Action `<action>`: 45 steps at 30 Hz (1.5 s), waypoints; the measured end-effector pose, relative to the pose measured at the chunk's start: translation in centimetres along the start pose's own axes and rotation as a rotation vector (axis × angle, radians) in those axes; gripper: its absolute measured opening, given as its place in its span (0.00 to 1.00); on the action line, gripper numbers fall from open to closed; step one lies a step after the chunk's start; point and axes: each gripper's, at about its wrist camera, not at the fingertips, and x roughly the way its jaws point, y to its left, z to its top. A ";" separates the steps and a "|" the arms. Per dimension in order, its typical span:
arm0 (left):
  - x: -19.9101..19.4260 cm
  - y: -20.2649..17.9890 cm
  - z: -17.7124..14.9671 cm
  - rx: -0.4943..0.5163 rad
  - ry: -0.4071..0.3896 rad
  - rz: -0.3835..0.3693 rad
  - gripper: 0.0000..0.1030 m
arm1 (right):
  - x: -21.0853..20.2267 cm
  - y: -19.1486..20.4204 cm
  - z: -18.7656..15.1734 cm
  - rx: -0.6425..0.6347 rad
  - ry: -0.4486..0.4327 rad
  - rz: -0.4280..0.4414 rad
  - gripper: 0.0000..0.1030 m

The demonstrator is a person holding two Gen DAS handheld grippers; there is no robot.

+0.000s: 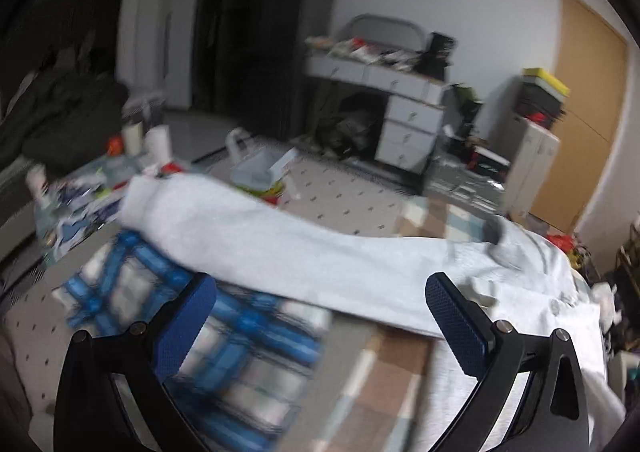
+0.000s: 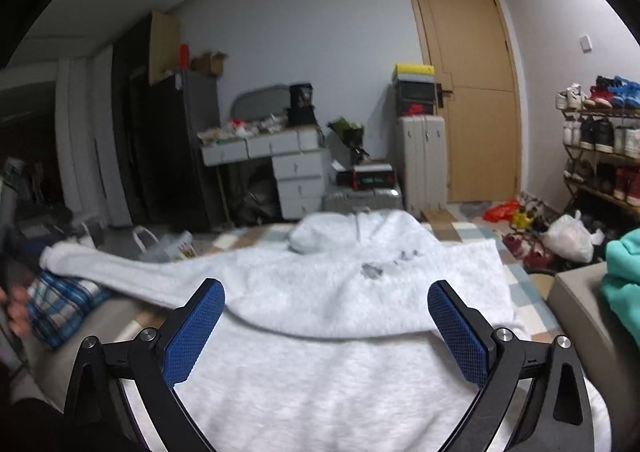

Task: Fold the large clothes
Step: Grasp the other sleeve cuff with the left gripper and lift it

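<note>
A large pale grey hoodie [image 2: 340, 292] lies spread on a checked bed cover [image 2: 516, 276], its lower part folded up over the chest. One sleeve [image 1: 248, 236] stretches out to the left over a blue plaid cloth [image 1: 224, 336]. My left gripper [image 1: 320, 292] is open and empty, just above the sleeve and the plaid cloth. My right gripper [image 2: 326, 296] is open and empty over the hoodie's folded body. The left wrist view is motion-blurred.
A teal garment [image 2: 624, 276] lies at the right edge. Beyond the bed stand a white drawer desk [image 2: 296, 168], a dark cabinet [image 2: 172, 140], suitcases [image 2: 424, 160], a shoe rack [image 2: 600, 140] and a wooden door [image 2: 472, 92]. Clutter covers the floor [image 1: 100, 188] at left.
</note>
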 end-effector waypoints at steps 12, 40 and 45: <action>4.6 11.2 1.8 -0.312 0.246 -0.018 0.99 | 0.5 0.1 -1.3 -0.037 0.006 0.072 1.00; 10.3 13.0 2.7 -0.383 0.227 -0.084 0.17 | 3.1 -1.2 -2.4 -0.050 0.112 -0.006 1.00; 9.0 12.0 3.5 -0.311 0.141 -0.108 0.14 | 3.3 -0.9 -2.6 -0.064 0.128 -0.015 1.00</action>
